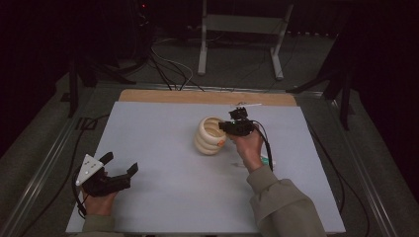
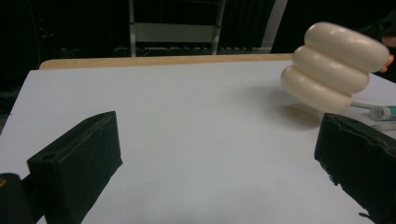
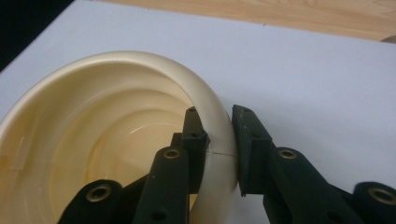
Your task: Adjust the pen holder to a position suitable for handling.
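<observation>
The cream ribbed cup (image 1: 209, 135) is hanging tilted just above the middle of the white surface (image 1: 163, 197), its rim pinched between the jaws of the right gripper (image 3: 219, 140). The left gripper (image 1: 120, 166) is resting at the surface's near left corner, jaws spread wide with nothing between them.

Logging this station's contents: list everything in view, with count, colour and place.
ribbed cup: one, cream, three stacked rings, tilted, right of the mat's centre, rim clamped by the right gripper
tube: one, white with a teal band, lying on the mat behind the cup
mat: one, pale grey-white, covering the table
table edge: one, light wood strip along the far side
metal stand: one, grey, on the floor beyond the table
cables: several, black and white, on the floor
left gripper: black, jaws open, near left corner
right gripper: black, shut on the cup's rim
</observation>
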